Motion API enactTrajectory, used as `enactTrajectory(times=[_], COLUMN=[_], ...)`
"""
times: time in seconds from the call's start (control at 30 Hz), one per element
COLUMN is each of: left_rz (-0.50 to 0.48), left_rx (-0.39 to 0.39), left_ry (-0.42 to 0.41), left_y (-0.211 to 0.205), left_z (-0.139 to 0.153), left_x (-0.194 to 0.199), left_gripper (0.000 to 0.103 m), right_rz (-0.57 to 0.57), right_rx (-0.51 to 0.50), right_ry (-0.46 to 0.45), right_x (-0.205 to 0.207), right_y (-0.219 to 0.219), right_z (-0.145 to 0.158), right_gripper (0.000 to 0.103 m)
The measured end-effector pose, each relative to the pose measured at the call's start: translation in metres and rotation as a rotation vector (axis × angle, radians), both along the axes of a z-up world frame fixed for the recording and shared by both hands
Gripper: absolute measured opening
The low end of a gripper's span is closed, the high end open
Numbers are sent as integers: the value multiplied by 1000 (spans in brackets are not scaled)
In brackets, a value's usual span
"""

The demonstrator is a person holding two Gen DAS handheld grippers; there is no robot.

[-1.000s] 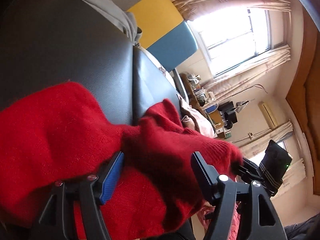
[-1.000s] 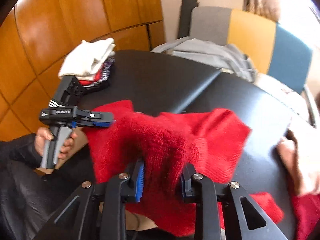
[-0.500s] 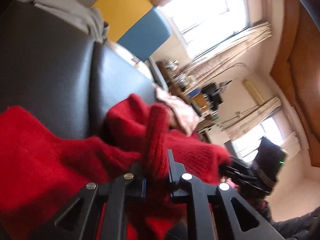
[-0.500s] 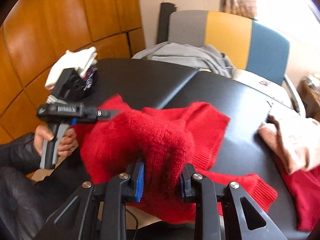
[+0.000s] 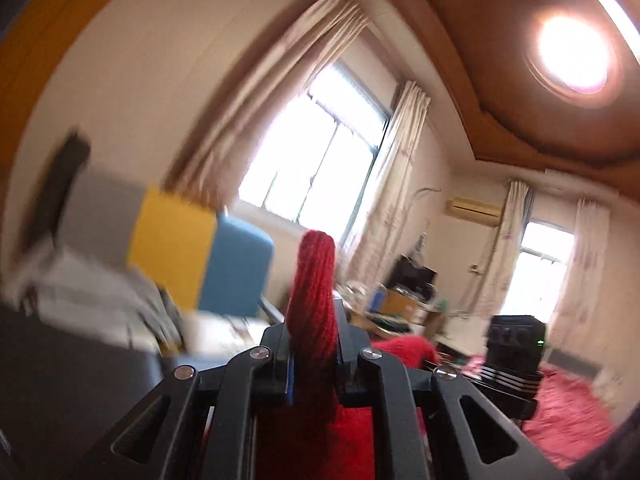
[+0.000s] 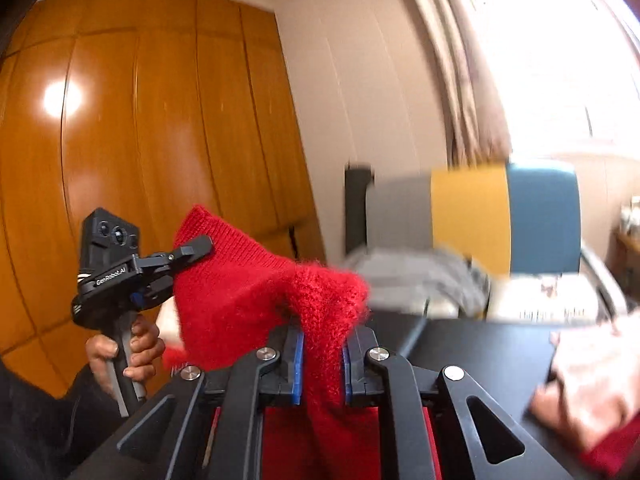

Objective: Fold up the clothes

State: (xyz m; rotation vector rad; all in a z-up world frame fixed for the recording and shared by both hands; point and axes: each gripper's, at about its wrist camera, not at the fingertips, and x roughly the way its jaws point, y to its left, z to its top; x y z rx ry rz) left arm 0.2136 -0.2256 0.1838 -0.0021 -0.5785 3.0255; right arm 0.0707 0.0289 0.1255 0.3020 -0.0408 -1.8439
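Lifted since half a second ago, the red sweater [image 6: 248, 280] now hangs in the air between both grippers above the black table [image 6: 480, 352], no longer draped on it. The right gripper [image 6: 322, 364] has its fingers pinching a fuzzy fold. At nine o'clock in the right wrist view, the left gripper [image 6: 188, 254] clamps a ribbed edge, held by a hand [image 6: 128, 348]. A grey garment [image 6: 420, 276] lies at three o'clock, before a grey, yellow and blue chair [image 6: 472, 212].
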Motion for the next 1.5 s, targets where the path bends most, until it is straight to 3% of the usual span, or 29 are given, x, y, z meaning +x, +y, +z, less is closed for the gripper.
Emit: enactTrajectory(times=[0.13,0.23,0.3,0.33,0.37,0.47,0.5,0.6,0.7,0.9,1.03,1.17,1.33,1.5], left_rz=[124,248,333,351,366,406,399,370,352,378,498,457,419,455], left_rx=[-105,-167,-161,-132,-102,-24,-4,54,111,238,296,411,478,351], left_ry=[-12,-91,-221,-281,-340,-600,-628,-699,-759,-814,-844,-839,-864,-874], left_y=[-12,-34,-70,-90,-110,-167,-173,-189,-199,-187,-168,-148,-126,-119], left_z=[34,36,17,0,-18,-89,-106,-158,-205,-272,-294,-315,-342,-342], left_x=[-39,-94,-155,-181,-206,-267,-265,-259,-236,-105,-13,48,62,34], left_gripper=[12,12,12,18,24,24,24,26,26,29,34,45,52,52], right_rz=[-54,-133,-193,-225,-265,-343,-350,-398,-389,-214,-136,-142,-110,-19], right_rx=[-71,-49,-21,-3,33,155,199,303,334,368,412,384,297,348], right_ry=[50,61,60,54,23,-89,-129,-173,-211,-317,-359,-409,-453,-426], right_x=[-23,-63,-95,-113,-140,-215,-237,-267,-276,-213,-160,-121,-80,-42], right_y=[-22,-57,-84,-98,-116,-167,-180,-193,-184,-127,-91,-55,-33,-45], right_z=[32,40,43,43,35,-4,-20,-62,-92,-151,-187,-205,-203,-204], right_gripper=[14,14,14,14,14,26,34,40,53,59,65,70,80,85])
